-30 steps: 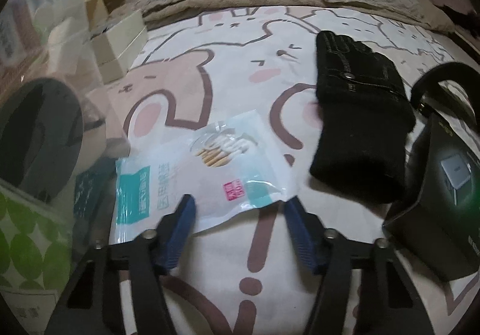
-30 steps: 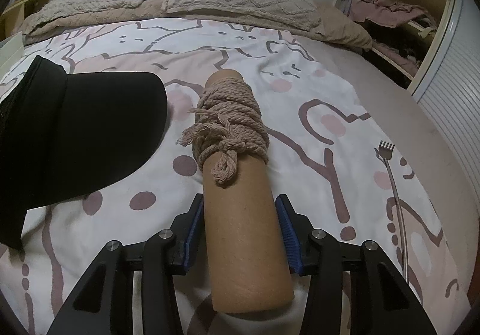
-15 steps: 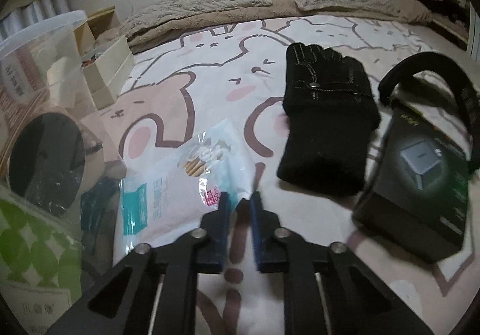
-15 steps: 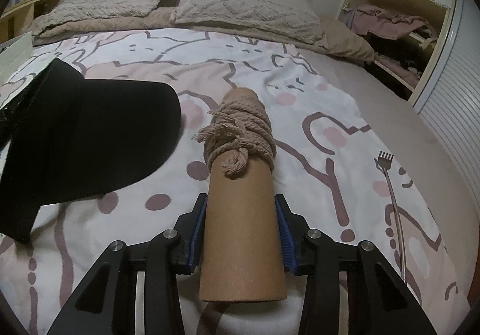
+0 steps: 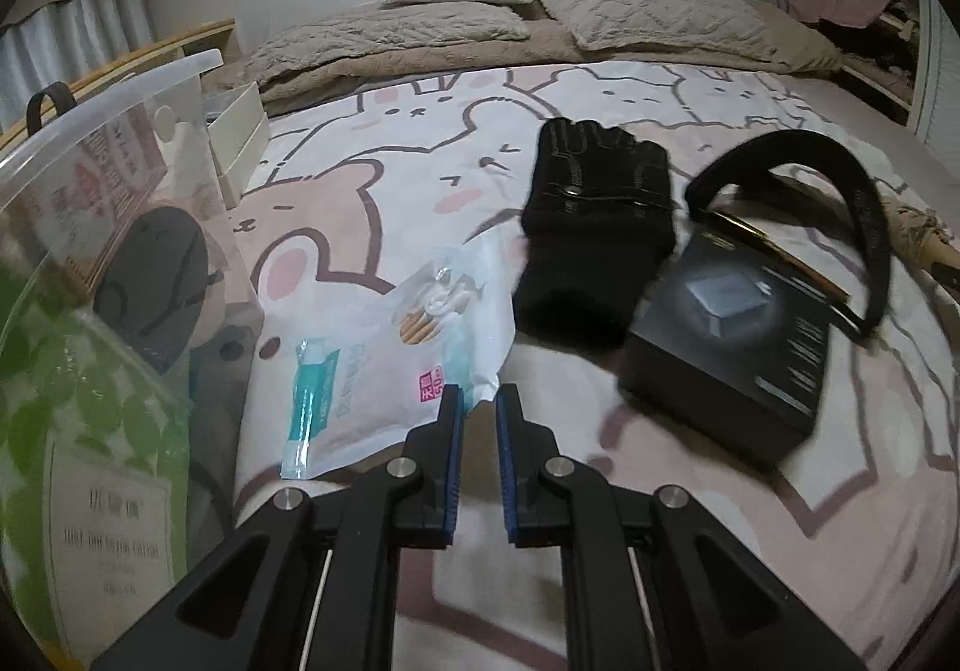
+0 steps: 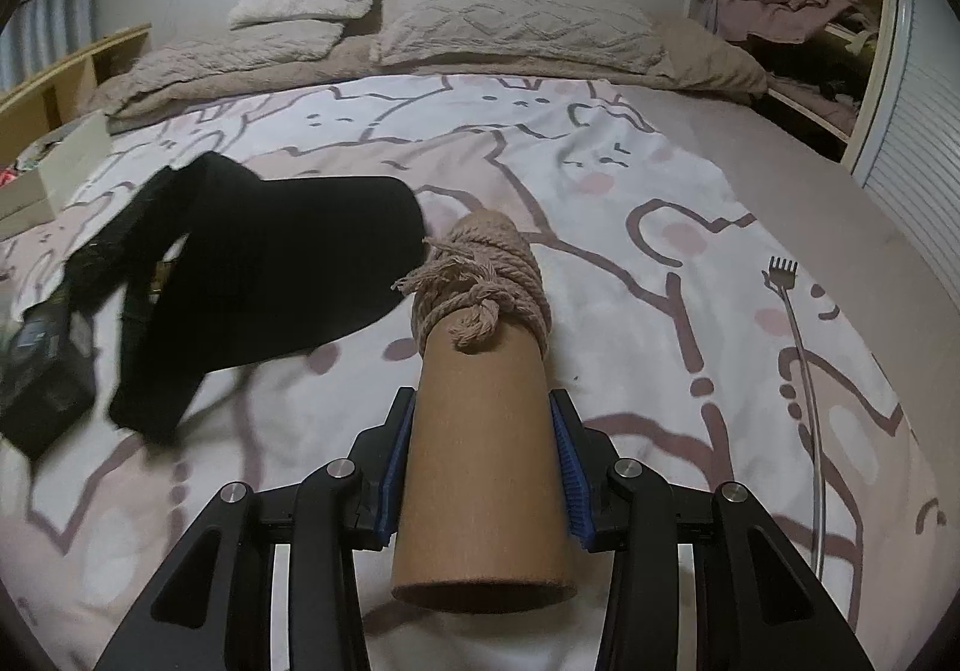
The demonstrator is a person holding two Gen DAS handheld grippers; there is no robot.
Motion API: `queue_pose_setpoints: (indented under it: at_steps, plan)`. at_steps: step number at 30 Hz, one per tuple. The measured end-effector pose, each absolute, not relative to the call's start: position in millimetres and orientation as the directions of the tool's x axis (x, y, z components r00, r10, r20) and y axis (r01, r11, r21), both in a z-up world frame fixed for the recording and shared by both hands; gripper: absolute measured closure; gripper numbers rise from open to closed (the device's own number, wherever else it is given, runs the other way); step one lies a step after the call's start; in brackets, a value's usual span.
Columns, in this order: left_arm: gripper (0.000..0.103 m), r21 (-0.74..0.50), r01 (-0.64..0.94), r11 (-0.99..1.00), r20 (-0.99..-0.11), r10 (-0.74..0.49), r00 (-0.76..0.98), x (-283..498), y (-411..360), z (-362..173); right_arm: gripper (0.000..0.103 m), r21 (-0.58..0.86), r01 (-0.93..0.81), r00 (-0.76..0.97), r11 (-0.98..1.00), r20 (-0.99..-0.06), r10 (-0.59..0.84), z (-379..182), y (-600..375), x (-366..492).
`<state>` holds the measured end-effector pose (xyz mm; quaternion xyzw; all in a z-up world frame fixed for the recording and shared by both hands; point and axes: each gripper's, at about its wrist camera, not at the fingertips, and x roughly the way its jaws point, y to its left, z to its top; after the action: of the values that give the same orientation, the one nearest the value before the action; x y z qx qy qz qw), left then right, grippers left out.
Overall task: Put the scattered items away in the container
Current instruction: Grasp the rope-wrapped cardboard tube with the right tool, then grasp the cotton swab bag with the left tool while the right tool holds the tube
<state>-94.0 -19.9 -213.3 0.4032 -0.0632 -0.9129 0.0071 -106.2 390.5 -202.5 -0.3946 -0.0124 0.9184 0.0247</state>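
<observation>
In the left wrist view my left gripper is shut on the near corner of a clear packet of cotton swabs, which hangs tilted just above the patterned bedspread. The clear plastic container stands close at the left with several items inside. My right gripper is shut on a brown cardboard tube wound with beige rope, held off the bed. A black glove, a black box and a black visor cap lie on the bed.
A metal back scratcher lies on the bedspread at the right. A cream open box sits behind the container. Pillows and a folded blanket are at the bed's head. An open wardrobe shelf is at the far right.
The left jaws closed on the packet's corner and lifted it. The right gripper rose with the tube, which now sits clear of the bedspread.
</observation>
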Motion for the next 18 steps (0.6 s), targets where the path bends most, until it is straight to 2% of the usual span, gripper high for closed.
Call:
queue_pose_setpoints:
  at_steps: [4,11,13,18]
  plan:
    - [0.092,0.132,-0.068,-0.989,-0.740,-0.052,-0.671,-72,-11,-212,0.060,0.004,-0.022,-0.689,-1.000,-0.725,0.013,-196,387,-86]
    - [0.092,0.080,-0.116,-0.990,-0.763,0.014,-0.646,-30,-5,-211,0.060,0.039,0.007,-0.675,-0.999,-0.737,-0.033,-198,380,-50]
    - [0.102,0.051,-0.135,-0.990,-0.777,0.045,-0.628,-17,-3,-212,0.060,0.053,0.013,-0.671,-0.998,-0.740,-0.048,-199,379,-41]
    - [0.102,-0.004,-0.153,-0.988,-0.814,0.092,-0.573,14,-5,-217,0.060,0.094,0.023,-0.657,-0.995,-0.749,-0.086,-203,378,-22]
